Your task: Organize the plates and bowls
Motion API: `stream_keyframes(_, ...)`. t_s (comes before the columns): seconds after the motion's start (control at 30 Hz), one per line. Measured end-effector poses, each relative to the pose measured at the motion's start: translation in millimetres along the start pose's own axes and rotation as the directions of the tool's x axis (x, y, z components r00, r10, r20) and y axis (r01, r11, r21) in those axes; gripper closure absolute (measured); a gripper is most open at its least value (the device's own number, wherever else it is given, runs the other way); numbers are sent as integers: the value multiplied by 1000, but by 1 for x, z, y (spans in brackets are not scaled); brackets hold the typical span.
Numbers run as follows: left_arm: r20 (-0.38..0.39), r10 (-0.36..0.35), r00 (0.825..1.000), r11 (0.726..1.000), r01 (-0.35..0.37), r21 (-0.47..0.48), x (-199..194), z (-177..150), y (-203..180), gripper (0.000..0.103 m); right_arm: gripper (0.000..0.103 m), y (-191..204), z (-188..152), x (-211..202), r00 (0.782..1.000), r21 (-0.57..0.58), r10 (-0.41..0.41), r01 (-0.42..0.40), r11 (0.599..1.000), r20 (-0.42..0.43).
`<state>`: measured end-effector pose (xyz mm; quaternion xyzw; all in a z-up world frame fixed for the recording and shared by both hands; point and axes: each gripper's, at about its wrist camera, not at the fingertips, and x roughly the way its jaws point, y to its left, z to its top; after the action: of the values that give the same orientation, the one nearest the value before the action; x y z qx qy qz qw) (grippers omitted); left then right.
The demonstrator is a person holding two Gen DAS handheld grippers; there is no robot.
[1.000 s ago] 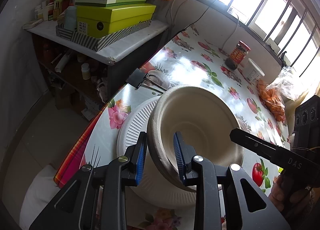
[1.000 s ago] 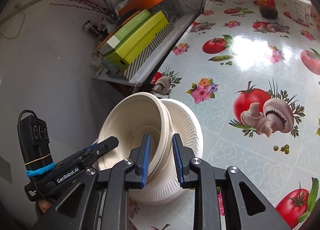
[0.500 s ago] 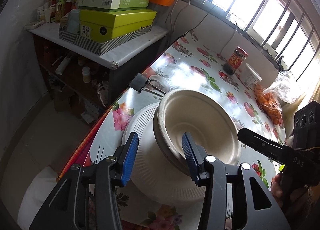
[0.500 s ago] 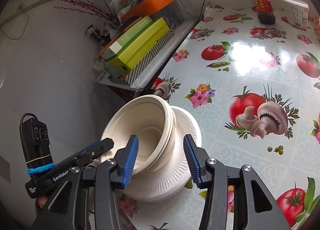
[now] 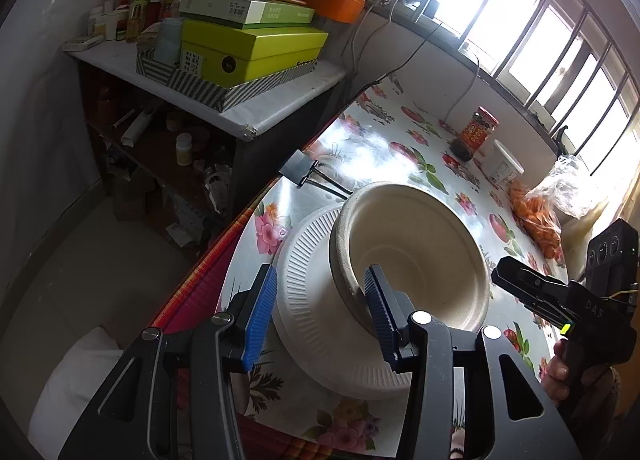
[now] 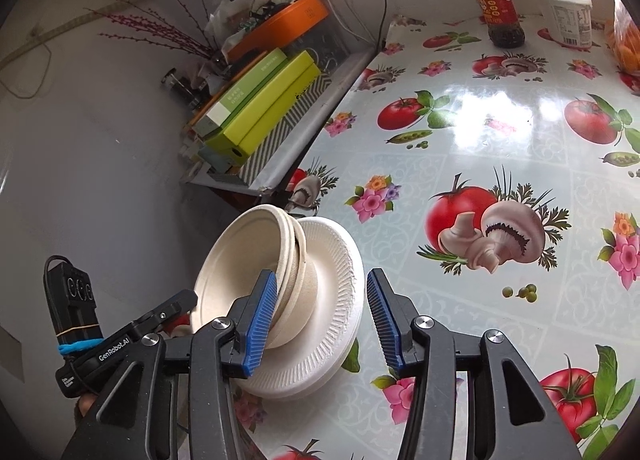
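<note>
A stack of beige paper bowls (image 5: pixel 416 248) sits nested in a stack of white ribbed plates (image 5: pixel 308 280) near the table's corner. It also shows in the right wrist view, bowls (image 6: pixel 256 256) on plates (image 6: pixel 336 292). My left gripper (image 5: pixel 320 316) is open, its fingers straddling the bowls' near rim without gripping. My right gripper (image 6: pixel 322 320) is open around the bowls and plate edge. Each gripper shows in the other's view, the right (image 5: pixel 536 292) and the left (image 6: pixel 160 316).
The table has a fruit-print oilcloth (image 6: pixel 480 132). A red-labelled jar (image 6: pixel 496 4), a white tub (image 6: pixel 564 16) and a bag of orange snacks (image 5: pixel 536 220) stand at the far side. A binder clip (image 5: pixel 300 168) lies by the plates. A shelf with green boxes (image 5: pixel 248 48) stands left of the table.
Both grippers have opened from being shut on the bowls' rim and pulled back slightly. The bowl stack now rests in the plates.
</note>
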<state>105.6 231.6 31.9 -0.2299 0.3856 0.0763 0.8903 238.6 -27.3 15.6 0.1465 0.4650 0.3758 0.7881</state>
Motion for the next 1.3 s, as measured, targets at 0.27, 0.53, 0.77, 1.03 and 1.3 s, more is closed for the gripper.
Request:
stream_keyframes(0.27,25,-15,1000,1000,14,23,-8,-2,-4,56,56,-3,-3,-3,1000,2,-9,9,1000,4)
stream_keyframes(0.53,56,-4,998,999,2,34,-22,-5,-7,56,56,-1,-7,-12,1000,-9,-16,17,1000,23)
stream_keyframes(0.77,49,9,999,999,-11,36,-29,-18,-9,56,56,2,-16,-27,999,-16,-19,20,1000,39)
stream_keyframes(1.03,34,76,997,994,-79,79,-30,-45,-21,56,54,12,-41,-40,996,-72,-70,74,995,54)
stream_keyframes(1.3,39,140,989,980,-144,139,-29,-82,-40,56,39,32,-77,-44,986,-205,-147,160,966,75)
